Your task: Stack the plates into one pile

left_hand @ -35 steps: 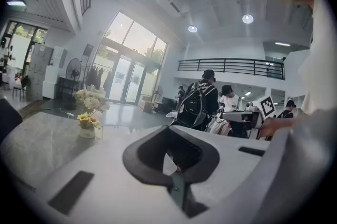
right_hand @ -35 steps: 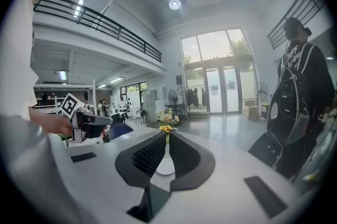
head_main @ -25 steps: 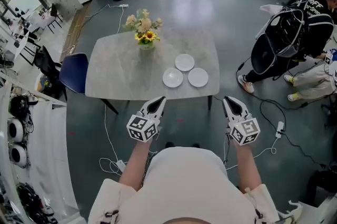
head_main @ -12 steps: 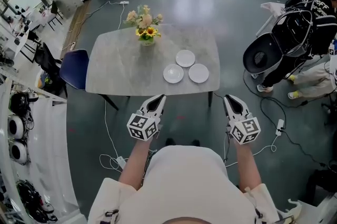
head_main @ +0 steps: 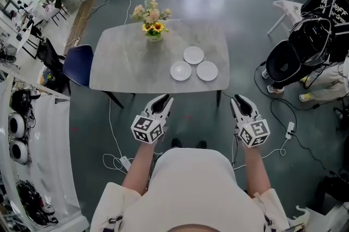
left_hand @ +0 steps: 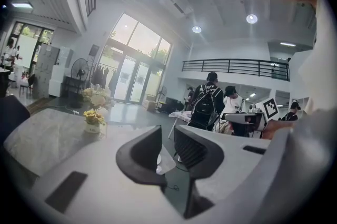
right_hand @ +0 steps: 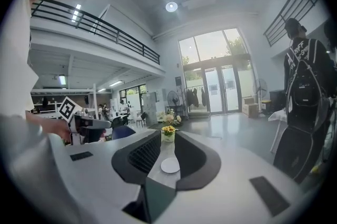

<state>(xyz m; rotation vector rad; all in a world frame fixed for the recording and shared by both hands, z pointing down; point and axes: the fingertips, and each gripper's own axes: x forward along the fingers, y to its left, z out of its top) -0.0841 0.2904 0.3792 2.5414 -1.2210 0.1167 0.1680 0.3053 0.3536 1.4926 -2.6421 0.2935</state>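
Three white plates lie apart, each flat on the grey marble table (head_main: 125,70), near its right front corner: one at the front left (head_main: 180,70), one behind (head_main: 193,54), one at the front right (head_main: 207,70). Both grippers hang in the air short of the table's front edge. The left gripper (head_main: 165,99) (left_hand: 168,133) has its jaws opening, a narrow gap with nothing in it. The right gripper (head_main: 238,100) (right_hand: 167,138) is open and empty; through its gap one plate (right_hand: 170,165) shows far off on the table.
A vase of flowers (head_main: 153,29) stands at the table's far middle. A blue chair (head_main: 79,67) sits at the table's left end. People with black bags (head_main: 305,45) crouch at the right. Cables (head_main: 117,162) trail over the floor near my feet.
The left gripper's jaws have parted from shut to a narrow gap. Both grippers stay in place. The person with the black bag at the right has bent lower.
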